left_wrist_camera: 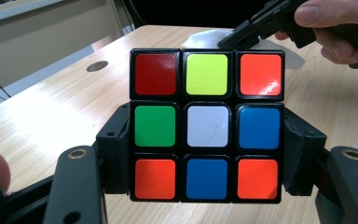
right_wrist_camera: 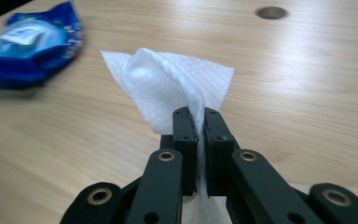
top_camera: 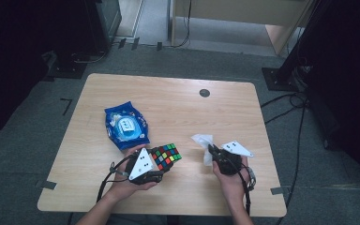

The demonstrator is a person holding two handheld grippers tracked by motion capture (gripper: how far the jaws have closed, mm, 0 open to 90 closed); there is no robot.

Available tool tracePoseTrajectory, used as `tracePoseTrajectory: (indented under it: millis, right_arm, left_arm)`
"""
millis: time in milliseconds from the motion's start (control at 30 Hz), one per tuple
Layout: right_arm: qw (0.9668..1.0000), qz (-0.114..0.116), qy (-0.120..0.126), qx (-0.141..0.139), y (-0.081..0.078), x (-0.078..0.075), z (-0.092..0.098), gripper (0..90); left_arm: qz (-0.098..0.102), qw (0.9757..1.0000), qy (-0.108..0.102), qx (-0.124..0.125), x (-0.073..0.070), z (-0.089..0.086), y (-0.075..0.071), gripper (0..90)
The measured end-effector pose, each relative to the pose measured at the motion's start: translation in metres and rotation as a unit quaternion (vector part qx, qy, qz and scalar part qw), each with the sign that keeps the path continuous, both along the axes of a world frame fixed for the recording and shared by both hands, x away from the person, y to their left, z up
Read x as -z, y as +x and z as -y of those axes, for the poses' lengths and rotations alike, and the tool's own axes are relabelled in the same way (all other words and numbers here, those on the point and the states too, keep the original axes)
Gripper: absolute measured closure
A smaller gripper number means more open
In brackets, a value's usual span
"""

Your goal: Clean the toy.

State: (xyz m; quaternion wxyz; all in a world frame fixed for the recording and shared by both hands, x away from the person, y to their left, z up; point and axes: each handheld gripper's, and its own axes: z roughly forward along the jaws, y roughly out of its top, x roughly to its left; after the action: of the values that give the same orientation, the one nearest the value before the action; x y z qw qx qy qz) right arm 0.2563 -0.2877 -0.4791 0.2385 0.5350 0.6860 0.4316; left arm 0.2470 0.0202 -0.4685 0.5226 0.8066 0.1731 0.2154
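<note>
High view, table: pale wooden table top (top_camera: 178,112) with rounded corners and a small dark round hole (top_camera: 204,93) near its far edge; grey floor around it.
Left of centre: crinkled blue plastic wipes packet with a white label (top_camera: 126,125), lying flat on the table, just beyond the left hand.
Left hand: person's left hand (top_camera: 126,185) at the near edge, holding the left gripper (top_camera: 161,165) with its grey three-cornered plate on top.
Left gripper, state: jaws clamped on two opposite sides of the multicoloured plastic puzzle cube with black edges (top_camera: 166,156); pads press the cube's middle layer.
Cube, place: held between the left jaws near the table's near edge, just right of the packet and well left of the wipe.
Left gripper view, cube face: top row dark red, yellow-green, orange-red; middle row green, white, blue; bottom row orange-red, blue, orange-red (left_wrist_camera: 207,126). The other gripper and fingers show at upper right.
Right of centre: crumpled white paper wipe (top_camera: 203,144), a loose corner standing up from the jaws.
Right gripper, state: right gripper (top_camera: 212,151) closed tight on the wipe; the right gripper view shows the sheet (right_wrist_camera: 168,88) pinched between the two black pads, fanning out beyond the tips.
Right hand: person's right hand (top_camera: 232,180) behind that gripper, apart from the cube.
</note>
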Motion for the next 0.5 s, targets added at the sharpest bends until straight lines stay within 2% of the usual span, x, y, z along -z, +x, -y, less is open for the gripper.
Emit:
tracePoseTrajectory:
  millis: [100, 167, 233, 333, 500]
  right_arm:
    - [0.9998, -0.008, -0.007, 0.015, 0.003, 0.005, 0.007, 84.4]
    - [0.9996, -0.006, -0.015, 0.023, 0.005, 0.008, 0.009, 77.1]
    - [0.9996, 0.001, -0.012, 0.027, 0.005, 0.008, 0.009, 69.9]
    - [0.9996, 0.01, 0.006, 0.025, 0.003, 0.001, 0.007, 61.2]
    - [0.9982, 0.02, 0.054, -0.014, -0.003, -0.015, -0.007, 51.2]
  left_arm:
    - [-0.001, 1.0, 0.002, -0.003, 0.0, 0.0, 0.001, 34.1]
    - [-0.001, 1.0, 0.003, -0.004, 0.001, 0.0, 0.001, 34.1]
    - [-0.002, 1.0, 0.003, -0.006, 0.001, 0.0, 0.001, 34.2]
    - [-0.003, 1.0, 0.004, -0.007, 0.002, 0.0, 0.001, 34.1]
    - [-0.003, 1.0, 0.002, -0.006, 0.002, 0.0, 0.001, 34.1]
